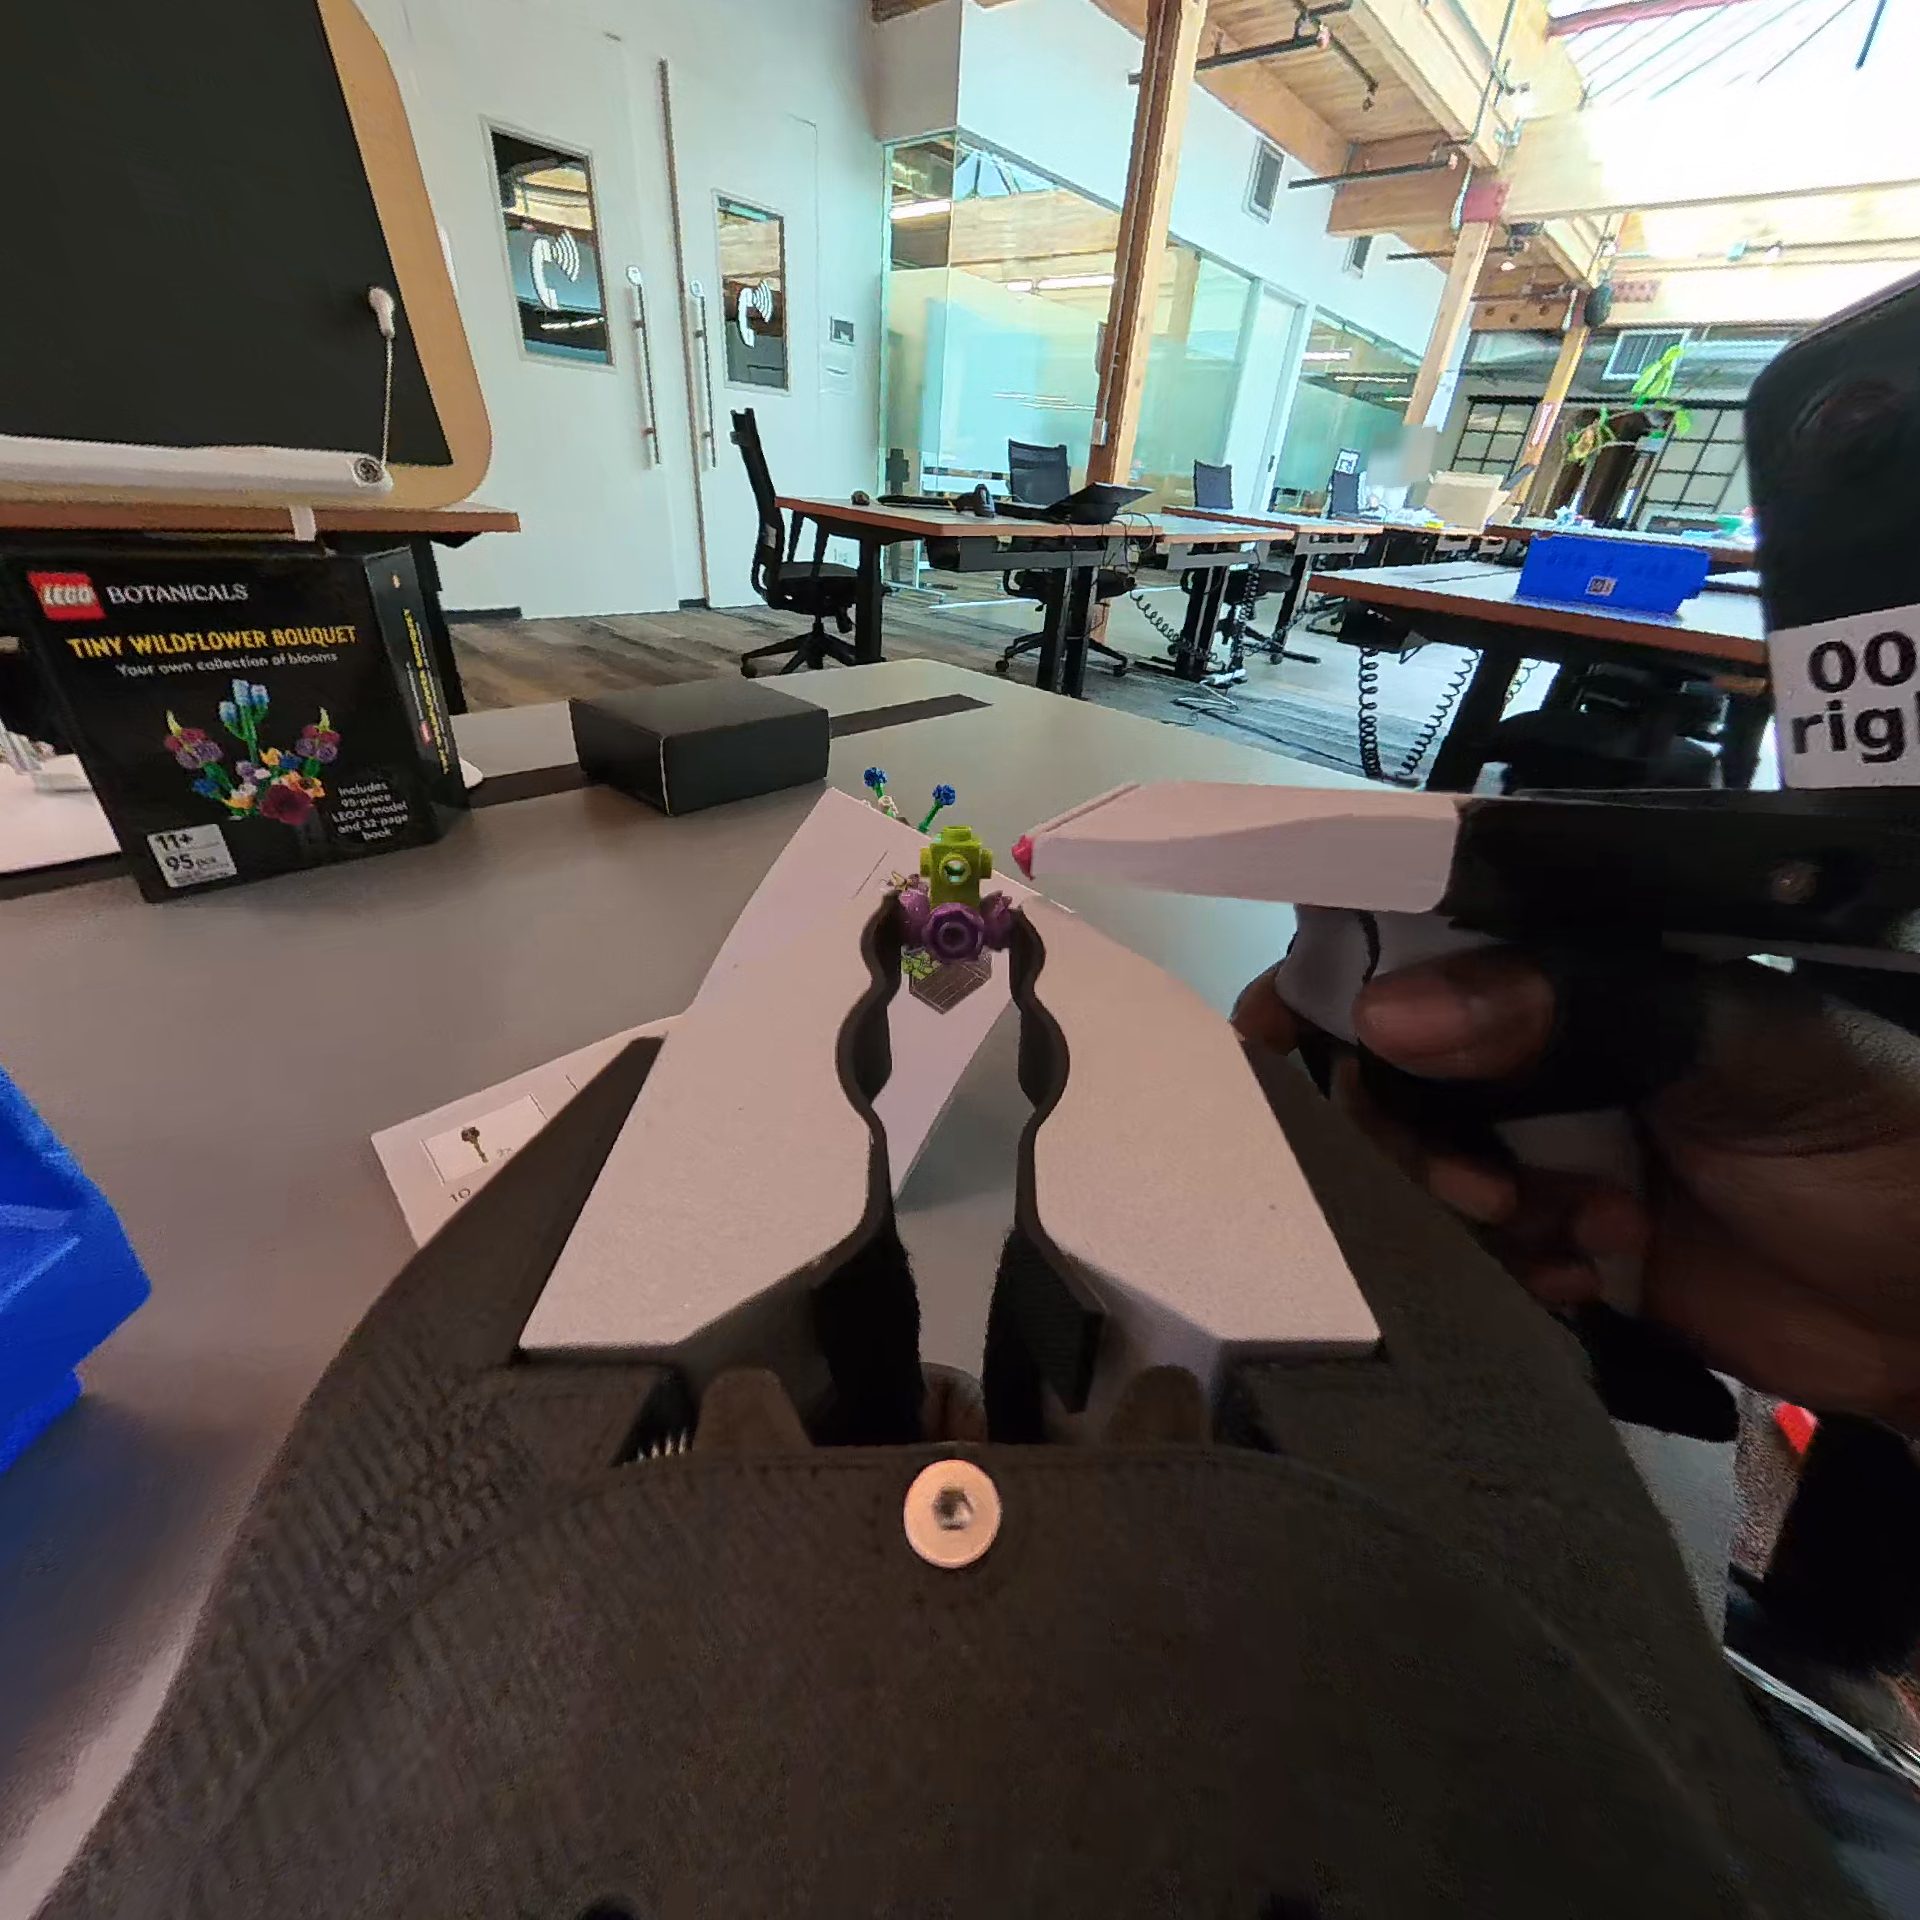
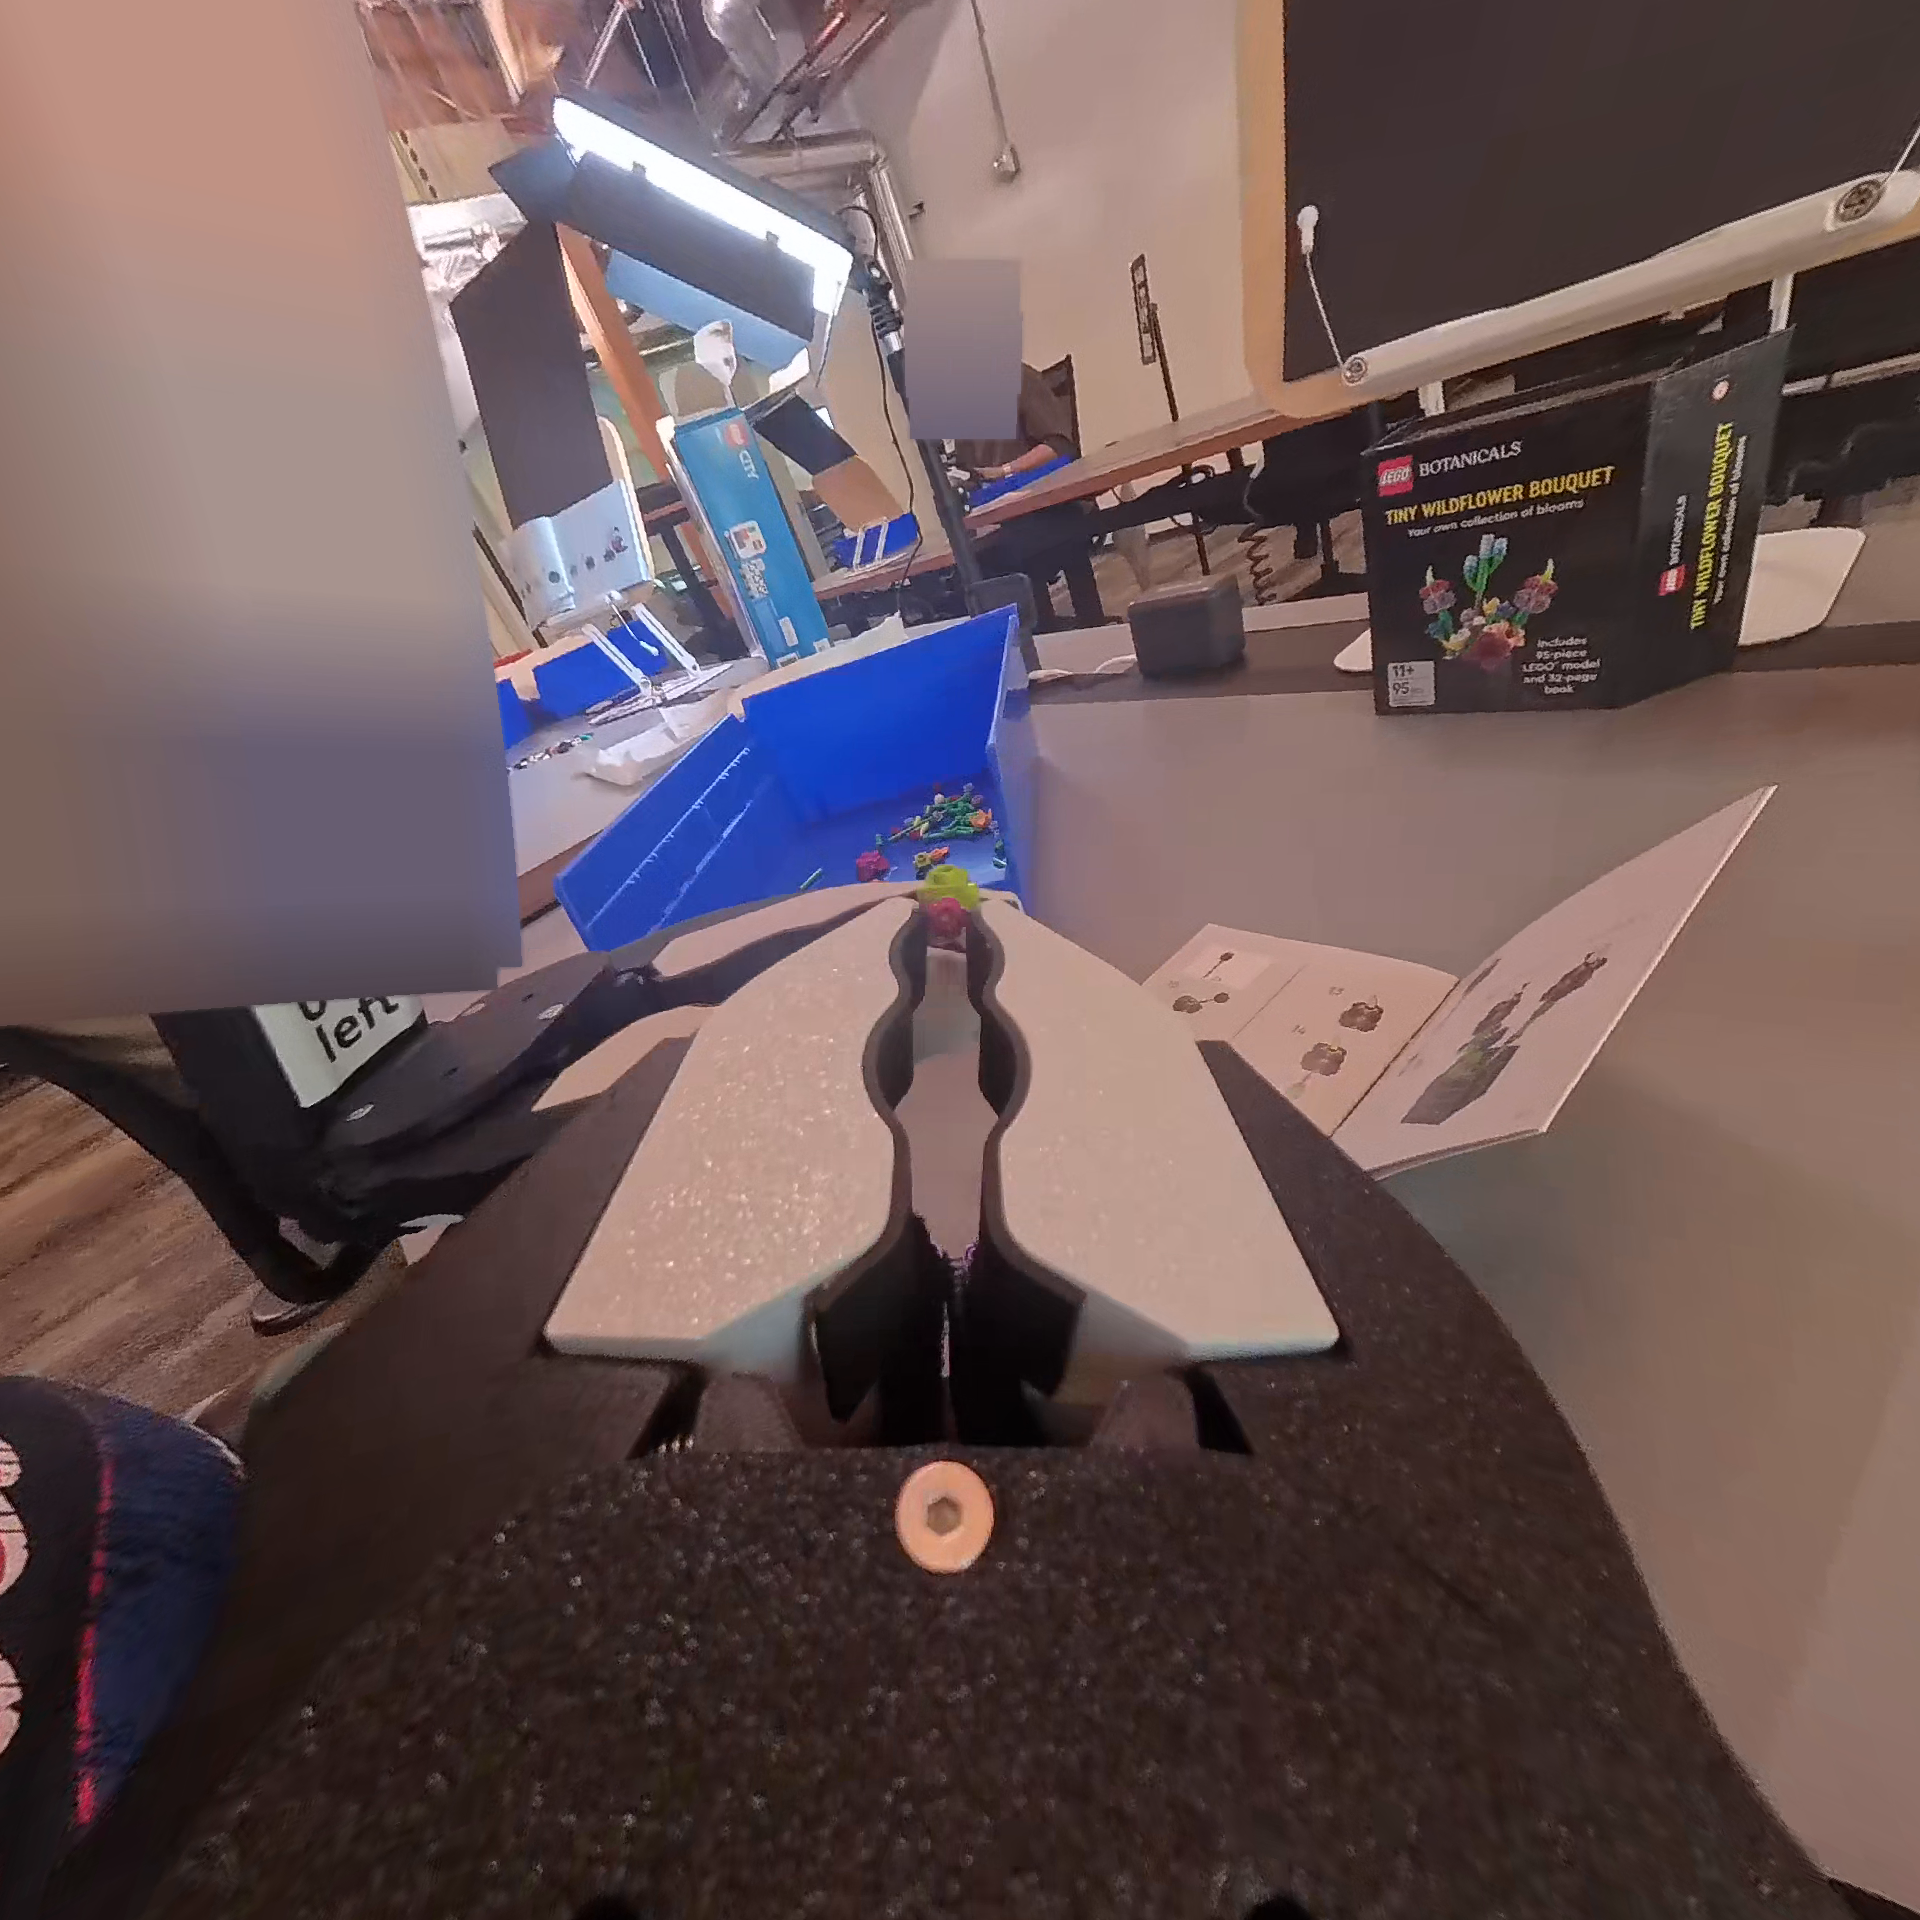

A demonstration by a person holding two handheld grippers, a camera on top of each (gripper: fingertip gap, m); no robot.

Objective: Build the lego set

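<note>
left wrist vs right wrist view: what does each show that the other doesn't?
Left wrist only: purple flower assembly clamped in the left gripper, black box behind it.

Right wrist only: loose pieces inside the blue bin, pink piece in the right gripper.

Both: set box, instruction booklet, lime piece.

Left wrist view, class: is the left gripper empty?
No: the left gripper is closed on a purple flower piece topped by a lime green piece.
</note>
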